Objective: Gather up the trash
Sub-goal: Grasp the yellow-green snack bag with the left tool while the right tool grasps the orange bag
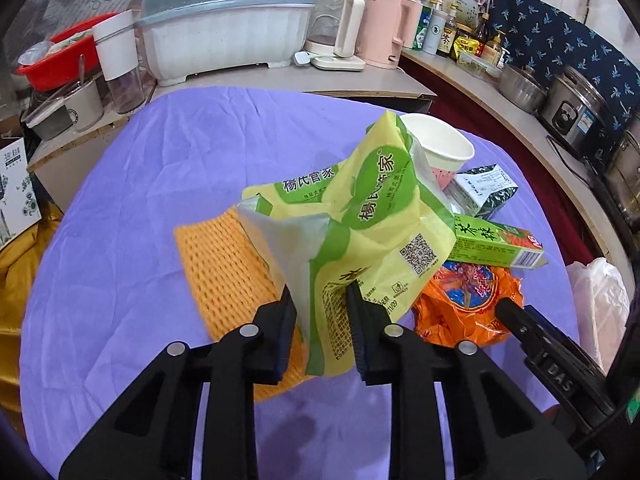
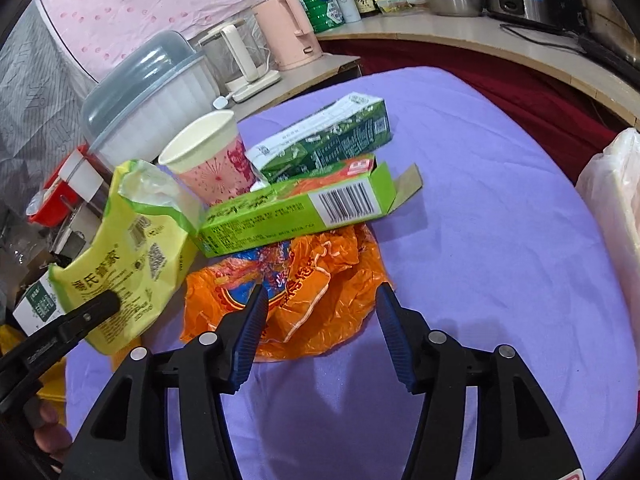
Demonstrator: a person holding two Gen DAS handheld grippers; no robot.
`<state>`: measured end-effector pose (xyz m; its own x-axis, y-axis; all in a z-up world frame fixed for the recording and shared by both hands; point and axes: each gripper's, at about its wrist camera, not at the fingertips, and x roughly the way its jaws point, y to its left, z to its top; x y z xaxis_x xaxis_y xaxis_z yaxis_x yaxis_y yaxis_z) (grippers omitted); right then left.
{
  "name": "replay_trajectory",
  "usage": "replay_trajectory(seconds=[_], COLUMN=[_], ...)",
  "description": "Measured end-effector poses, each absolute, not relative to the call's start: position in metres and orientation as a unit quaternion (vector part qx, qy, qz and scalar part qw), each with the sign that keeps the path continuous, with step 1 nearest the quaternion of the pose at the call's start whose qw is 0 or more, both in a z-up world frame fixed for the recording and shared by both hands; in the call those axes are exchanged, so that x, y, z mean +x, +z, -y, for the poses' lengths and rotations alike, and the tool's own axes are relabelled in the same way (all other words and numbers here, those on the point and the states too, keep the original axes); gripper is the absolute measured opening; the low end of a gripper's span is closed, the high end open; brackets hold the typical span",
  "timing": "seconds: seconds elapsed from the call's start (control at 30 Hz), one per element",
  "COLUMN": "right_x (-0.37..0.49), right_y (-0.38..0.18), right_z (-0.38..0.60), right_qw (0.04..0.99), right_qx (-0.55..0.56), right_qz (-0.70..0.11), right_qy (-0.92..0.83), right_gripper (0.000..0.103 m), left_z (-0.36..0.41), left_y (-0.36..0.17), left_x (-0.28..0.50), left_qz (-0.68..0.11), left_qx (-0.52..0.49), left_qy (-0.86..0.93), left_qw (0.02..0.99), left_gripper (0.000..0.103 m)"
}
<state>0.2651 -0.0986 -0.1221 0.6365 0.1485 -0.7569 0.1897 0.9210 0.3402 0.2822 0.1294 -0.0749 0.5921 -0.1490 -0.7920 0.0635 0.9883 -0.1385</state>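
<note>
Kitchen clutter ringed the far side, and nearer lay the purple cloth (image 1: 120, 240) carrying the heap of rubbish I had to gather. My left gripper (image 1: 320, 296) was clenched on the near bottom corner of the yellow-green bag (image 1: 360, 216), both pads pressing the film, the torn mouth standing up toward the far side. It looked empty and light, thin slippery plastic that would crumple rather than resist, so I judged a pinch on a doubled fold or seam safer than on a single flat sheet. Under its left edge sat the orange foam net (image 1: 216, 272), soft and springy. My right gripper (image 2: 320, 300) hung with its jaws apart over the orange wrapper (image 2: 304, 288), the fingers either side of its near folds; I could not tell whether a pad touched it, but nothing was gripped. That wrapper looked crinkled, limp and nearly weightless, best taken at a bunched ridge. The light green carton (image 2: 288, 216) rested on its far edge, so I expected lifting the wrapper might tip the carton. Behind stood the paper cup (image 2: 208, 160), easily crushed, and the dark green box (image 2: 324, 136), stiff enough to take across its narrow sides
</note>
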Motion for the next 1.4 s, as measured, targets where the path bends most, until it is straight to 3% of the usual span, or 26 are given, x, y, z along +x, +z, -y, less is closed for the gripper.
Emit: replay_trajectory(seconds=[0.07,0.13,0.2,0.9,1.4], right_x=[0.265,0.264,0.260,0.161,0.104], right_y=[-0.126,-0.128,-0.126,-0.045,0.003], right_z=[0.098,0.096,0.095,0.153,0.223], right_qw=[0.881,0.879,0.879,0.910,0.925], right_qx=[0.196,0.197,0.197,0.219,0.235], right_qz=[-0.430,-0.435,-0.434,-0.351,-0.287], right_qy=[-0.014,-0.006,-0.003,-0.039,-0.080], right_gripper=[0.041,0.018,0.014,0.011,0.011], left_z=[-0.129,-0.127,-0.127,-0.089,-0.008], left_y=[-0.074,-0.074,-0.073,-0.017,0.023], left_x=[0.278,0.273,0.268,0.191,0.150], left_qz=[-0.447,-0.449,-0.451,-0.412,-0.381], left_qx=[-0.046,-0.045,-0.048,-0.042,0.004], left_qy=[-0.060,-0.062,-0.065,-0.112,-0.168], left_qw=[0.891,0.890,0.889,0.903,0.909], left_gripper=[0.021,0.018,0.018,0.017,0.017])
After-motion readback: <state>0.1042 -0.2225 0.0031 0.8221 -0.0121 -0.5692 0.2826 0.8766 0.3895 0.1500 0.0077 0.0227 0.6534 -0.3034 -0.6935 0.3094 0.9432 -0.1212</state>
